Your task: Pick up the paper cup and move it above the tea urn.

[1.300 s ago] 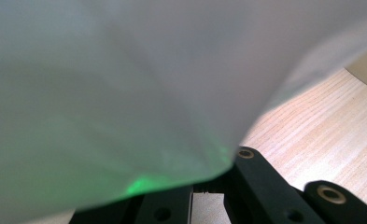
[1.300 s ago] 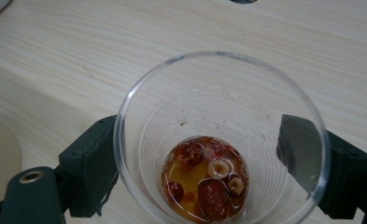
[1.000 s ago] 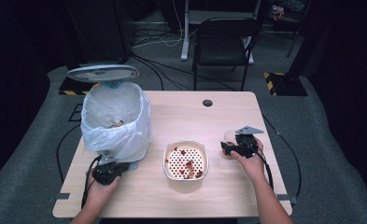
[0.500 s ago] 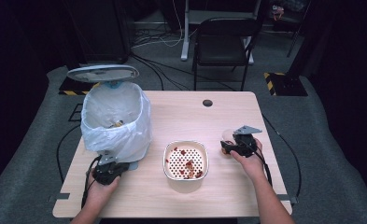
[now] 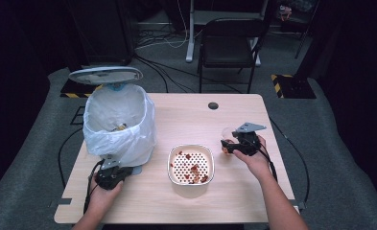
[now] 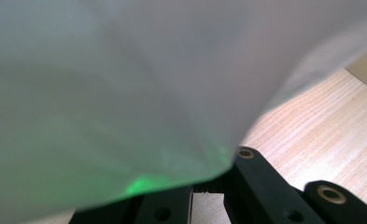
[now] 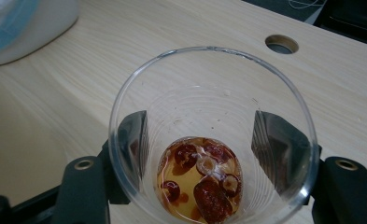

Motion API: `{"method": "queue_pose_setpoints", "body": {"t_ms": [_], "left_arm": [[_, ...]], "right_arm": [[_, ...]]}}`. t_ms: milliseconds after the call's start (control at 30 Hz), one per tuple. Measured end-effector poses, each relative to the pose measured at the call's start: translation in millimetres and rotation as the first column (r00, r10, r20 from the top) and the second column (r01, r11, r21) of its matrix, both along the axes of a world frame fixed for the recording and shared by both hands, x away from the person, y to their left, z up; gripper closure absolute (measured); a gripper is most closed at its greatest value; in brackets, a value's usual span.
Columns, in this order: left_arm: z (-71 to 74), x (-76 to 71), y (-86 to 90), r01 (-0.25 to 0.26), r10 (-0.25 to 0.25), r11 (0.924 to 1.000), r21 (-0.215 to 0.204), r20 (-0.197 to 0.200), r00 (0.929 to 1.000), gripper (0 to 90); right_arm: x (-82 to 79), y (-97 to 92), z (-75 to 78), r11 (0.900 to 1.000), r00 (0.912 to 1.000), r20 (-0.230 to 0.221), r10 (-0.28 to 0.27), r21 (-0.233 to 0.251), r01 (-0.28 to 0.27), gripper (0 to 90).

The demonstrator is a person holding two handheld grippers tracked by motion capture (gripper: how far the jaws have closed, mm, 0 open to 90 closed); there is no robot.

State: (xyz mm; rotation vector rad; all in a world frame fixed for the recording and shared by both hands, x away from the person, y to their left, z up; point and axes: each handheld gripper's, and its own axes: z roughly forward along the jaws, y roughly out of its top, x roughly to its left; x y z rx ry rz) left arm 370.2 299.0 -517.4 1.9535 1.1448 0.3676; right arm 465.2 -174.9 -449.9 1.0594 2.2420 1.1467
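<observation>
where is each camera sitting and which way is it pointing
High view: above the person's edge of the table, looking forward and down; both forearms enter from the bottom, left tool by the bagged bin, right tool holding the cup.
Left gripper view: on the left tool, facing the white bag; its black jaws show.
Right gripper view: on the right tool, looking down into the clear cup of red fruit; jaws clamp its sides.
Shared: cup, wooden table, bag.

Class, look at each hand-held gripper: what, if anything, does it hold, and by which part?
The right hand-held gripper holds a clear plastic cup of red fruit in liquid, jaws on opposite side walls. The left hand-held gripper is shut at the white bin bag; whether it grips it cannot be told.
</observation>
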Motion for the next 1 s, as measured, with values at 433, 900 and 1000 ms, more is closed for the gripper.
{"method": "queue_pose_setpoints", "body": {"t_ms": [433,900,1000], "left_arm": [[0.3,-0.2,0.1,0.004,-0.004,1.0,-0.001,-0.005,1.0,90.0],[0.0,-0.2,-0.1,0.003,-0.003,1.0,-0.003,-0.001,1.0,90.0],[0.0,-0.2,-0.1,0.003,-0.003,1.0,-0.003,-0.001,1.0,90.0]], "right_arm": [[-2.6,24.0,40.7,0.9883,0.9875,0.051,0.149,-0.04,-0.147,37.5],[-3.5,50.0,70.2,0.9673,0.9599,0.13,0.248,-0.086,-0.239,37.4],[-6.0,56.9,76.9,0.9604,0.9496,0.155,0.273,-0.103,-0.259,37.4]]}}
